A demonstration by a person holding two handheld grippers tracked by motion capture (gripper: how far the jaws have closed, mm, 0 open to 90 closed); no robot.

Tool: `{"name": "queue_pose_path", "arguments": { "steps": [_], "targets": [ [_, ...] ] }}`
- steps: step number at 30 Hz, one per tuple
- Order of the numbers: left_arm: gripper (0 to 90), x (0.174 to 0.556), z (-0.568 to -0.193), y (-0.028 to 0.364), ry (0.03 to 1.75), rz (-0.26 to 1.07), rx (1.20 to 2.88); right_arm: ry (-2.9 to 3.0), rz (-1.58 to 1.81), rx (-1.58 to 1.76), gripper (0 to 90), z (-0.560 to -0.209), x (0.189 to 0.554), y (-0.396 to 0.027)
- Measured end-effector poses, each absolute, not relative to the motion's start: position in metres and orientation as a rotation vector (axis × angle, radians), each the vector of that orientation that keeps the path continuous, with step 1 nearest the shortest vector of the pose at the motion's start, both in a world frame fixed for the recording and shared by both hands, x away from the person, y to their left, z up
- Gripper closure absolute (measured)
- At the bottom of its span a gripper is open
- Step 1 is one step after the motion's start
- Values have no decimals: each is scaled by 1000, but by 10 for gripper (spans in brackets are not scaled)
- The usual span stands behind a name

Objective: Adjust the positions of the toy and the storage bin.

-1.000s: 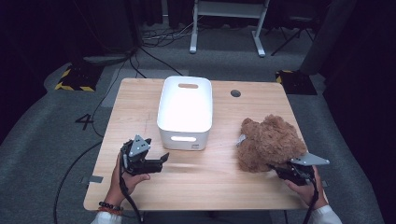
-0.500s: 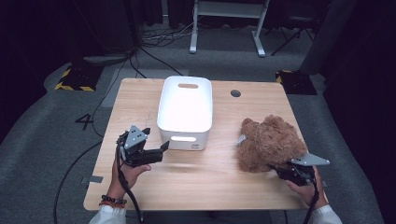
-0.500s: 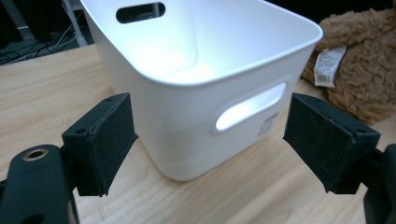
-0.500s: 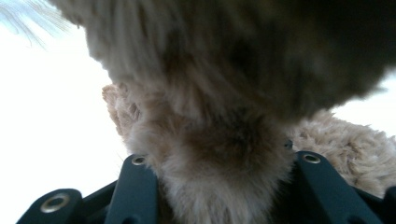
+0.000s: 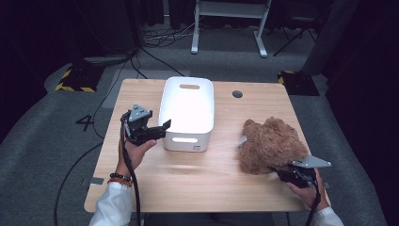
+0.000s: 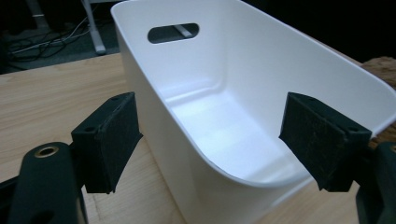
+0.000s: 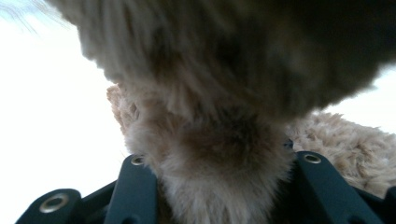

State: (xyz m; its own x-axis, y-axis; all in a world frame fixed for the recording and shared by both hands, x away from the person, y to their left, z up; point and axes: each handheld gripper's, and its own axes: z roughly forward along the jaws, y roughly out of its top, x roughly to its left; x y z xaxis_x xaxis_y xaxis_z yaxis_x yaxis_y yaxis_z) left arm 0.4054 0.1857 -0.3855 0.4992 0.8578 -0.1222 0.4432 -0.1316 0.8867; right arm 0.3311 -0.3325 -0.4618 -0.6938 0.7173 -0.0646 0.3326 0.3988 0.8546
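Now, on the pale wooden table [image 5: 211,183] the white plastic bin with the slot handle [image 5: 187,112] stands a little left of centre, and I can read no label or brand on it, inside or out. On the grey floor left of the table there is a dark mark shaped like a "4" [image 5: 86,123]; that is the only writing I can make out. The fluffy brown teddy bear [image 5: 269,145] sits on the right part of the table, well apart from the bin, with a small whitish tag [image 5: 242,140] on its left side, too small to read.

The left gripper [image 5: 161,130] hangs beside the bin's near left corner. Compared with a second ago it has come up off the table and in toward the bin, and its jaws have just been closing. In the left gripper view the bin's curved rim [image 6: 243,179] runs between the two black pads [image 6: 109,140], which stand clear of it on either side, so nothing is gripped.

The right gripper [image 5: 278,172] sits at the bear's near right edge, where it was before. In the right gripper view its jaws are pinched onto a tuft of brown fur [image 7: 219,158].
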Motion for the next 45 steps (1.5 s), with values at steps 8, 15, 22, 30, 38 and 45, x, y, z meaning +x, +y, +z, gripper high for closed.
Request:
{"name": "queue_pose_path", "arguments": {
  "steps": [8,15,22,30,38,45],
  "targets": [
    [211,428,-394,178,1144,517,1809,2235,1224,908,600,-462,331,-332],
    [276,440,-401,170,1155,464,1851,2235,1227,904,600,-462,332,-334],
    [324,441,-406,166,1159,424,1887,2239,1227,901,600,-462,332,-334],
    [345,434,-407,156,1164,444,1888,2239,1229,908,600,-462,332,-334],
    [328,411,-405,131,1131,467,1913,2252,1238,929,600,-462,331,-334],
    [325,394,-404,115,1093,463,1933,2251,1236,924,600,-462,333,-336]
  ]
}}
